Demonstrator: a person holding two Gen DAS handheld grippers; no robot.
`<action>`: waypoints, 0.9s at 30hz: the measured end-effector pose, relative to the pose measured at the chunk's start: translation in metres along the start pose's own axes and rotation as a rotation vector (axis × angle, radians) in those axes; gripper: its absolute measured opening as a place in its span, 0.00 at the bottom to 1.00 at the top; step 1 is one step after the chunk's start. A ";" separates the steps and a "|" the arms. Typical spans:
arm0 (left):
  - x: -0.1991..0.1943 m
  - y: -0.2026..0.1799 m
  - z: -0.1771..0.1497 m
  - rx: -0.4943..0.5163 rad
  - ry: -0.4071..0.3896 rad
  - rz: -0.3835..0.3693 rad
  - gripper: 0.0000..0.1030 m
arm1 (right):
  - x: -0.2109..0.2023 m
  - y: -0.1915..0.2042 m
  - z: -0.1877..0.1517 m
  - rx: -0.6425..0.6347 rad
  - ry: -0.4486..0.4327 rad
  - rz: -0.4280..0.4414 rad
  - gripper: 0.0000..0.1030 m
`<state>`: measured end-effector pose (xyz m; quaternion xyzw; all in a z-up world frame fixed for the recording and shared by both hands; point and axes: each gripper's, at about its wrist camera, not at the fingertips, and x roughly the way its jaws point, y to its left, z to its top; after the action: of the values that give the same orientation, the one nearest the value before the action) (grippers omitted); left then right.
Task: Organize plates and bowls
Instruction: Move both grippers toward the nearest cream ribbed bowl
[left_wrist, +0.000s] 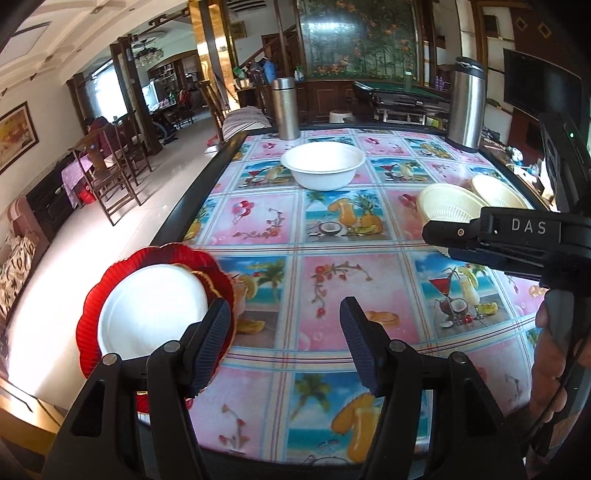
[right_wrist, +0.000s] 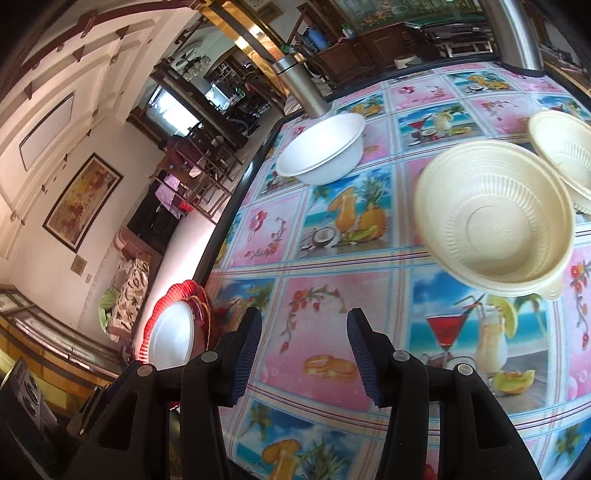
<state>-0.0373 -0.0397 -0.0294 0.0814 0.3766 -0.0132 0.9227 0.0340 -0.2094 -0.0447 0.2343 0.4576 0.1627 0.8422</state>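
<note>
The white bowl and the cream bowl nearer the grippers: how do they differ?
The white bowl has smooth, plain walls; the cream bowl is ribbed all round. The white bowl is bright white, the cream bowl pale yellowish. The white bowl stands alone near the steel flask; the cream bowl sits close beside a second cream bowl. Both are round, empty and upright on the patterned tablecloth.

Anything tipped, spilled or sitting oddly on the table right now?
No spills or damage. One oddity: the white plate on the red plate sits at the table's near-left corner, and the red plate's rim overhangs the edge.
</note>
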 end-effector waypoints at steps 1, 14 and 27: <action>0.002 -0.009 0.001 0.020 -0.001 -0.001 0.59 | -0.006 -0.007 0.001 0.012 -0.010 0.001 0.50; 0.029 -0.088 0.047 0.148 -0.040 -0.047 0.59 | -0.087 -0.107 0.015 0.166 -0.162 -0.083 0.51; 0.067 -0.120 0.090 0.149 -0.041 -0.089 0.59 | -0.085 -0.163 0.047 0.237 -0.154 -0.136 0.51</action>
<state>0.0628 -0.1705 -0.0293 0.1327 0.3590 -0.0837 0.9200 0.0389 -0.3986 -0.0520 0.3122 0.4222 0.0319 0.8504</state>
